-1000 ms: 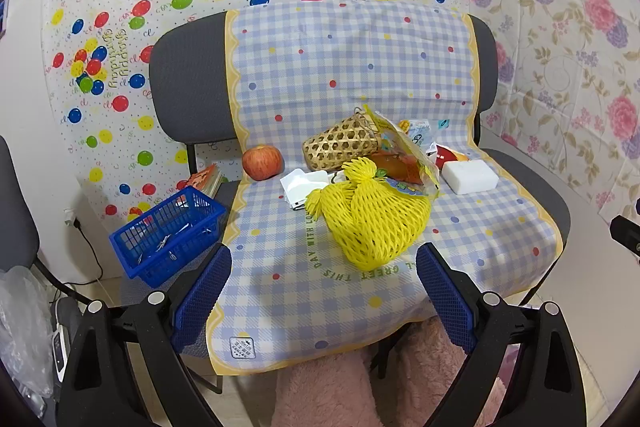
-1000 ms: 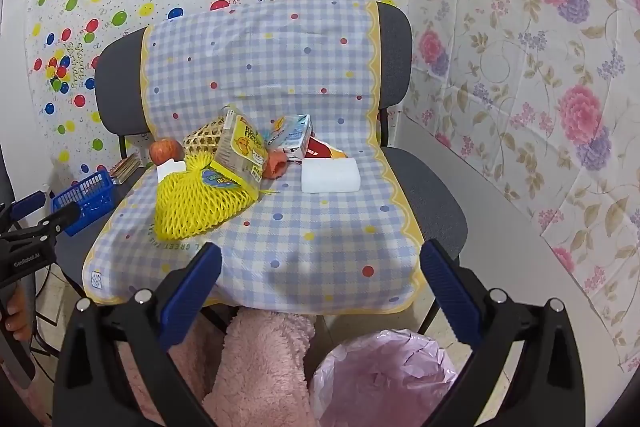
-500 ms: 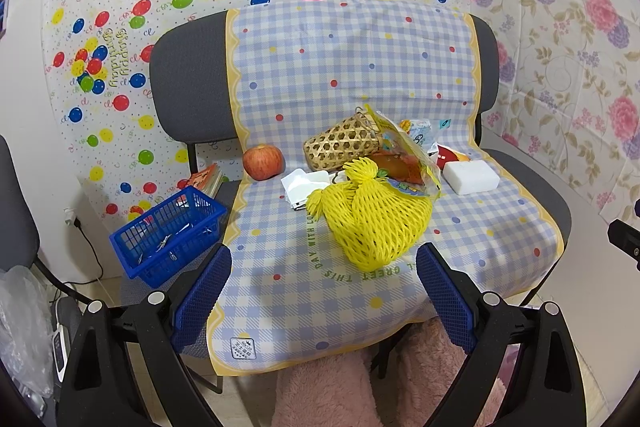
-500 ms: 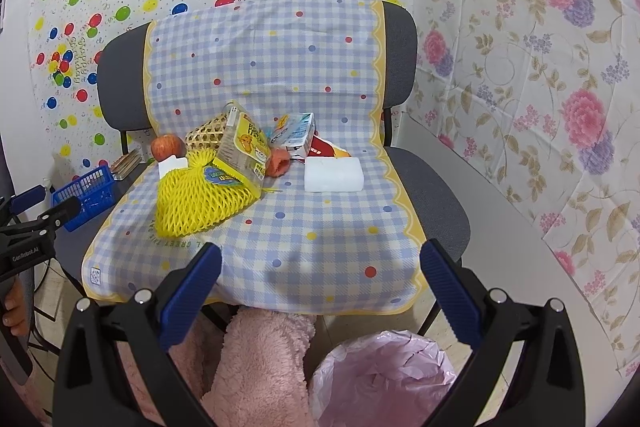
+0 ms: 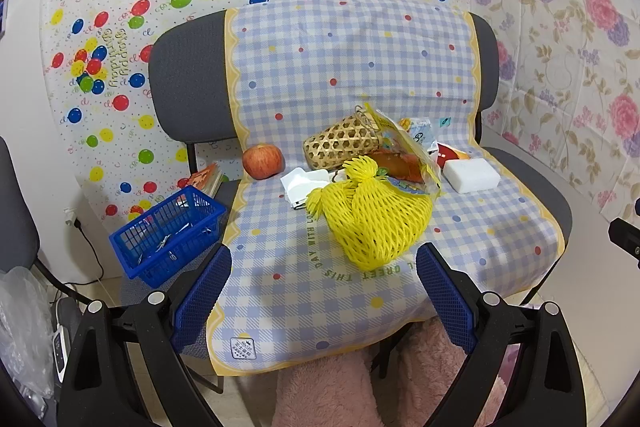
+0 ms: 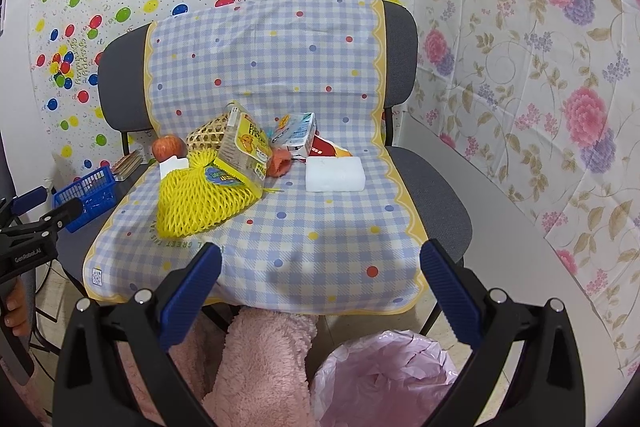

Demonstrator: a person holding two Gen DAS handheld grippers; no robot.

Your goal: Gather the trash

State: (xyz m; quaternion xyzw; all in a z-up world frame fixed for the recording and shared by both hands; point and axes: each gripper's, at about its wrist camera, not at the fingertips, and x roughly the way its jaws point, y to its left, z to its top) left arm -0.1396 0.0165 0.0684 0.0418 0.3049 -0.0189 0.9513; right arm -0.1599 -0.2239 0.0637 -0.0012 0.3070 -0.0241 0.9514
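A pile of trash lies on the checked cloth (image 5: 280, 283) over a chair: a yellow foam net (image 5: 376, 223) (image 6: 200, 199), a yellow snack wrapper (image 6: 244, 151) (image 5: 408, 155), a small drink carton (image 6: 298, 137), a white crumpled paper (image 5: 304, 183) and a red packet (image 6: 326, 149). A bin lined with a pink bag (image 6: 384, 379) stands on the floor below the chair's front. My left gripper (image 5: 324, 299) is open and empty, just before the net. My right gripper (image 6: 320, 291) is open and empty at the cloth's front edge.
An apple (image 5: 262, 161), a woven bamboo basket (image 5: 340, 147) and a white sponge block (image 6: 334, 175) also lie on the chair. A blue plastic basket (image 5: 168, 231) sits on a chair at the left. Pink fluffy legs (image 6: 260, 367) are below. Walls stand behind and right.
The right gripper has drifted slightly back and to the left. The left gripper has hardly moved. Both stay open.
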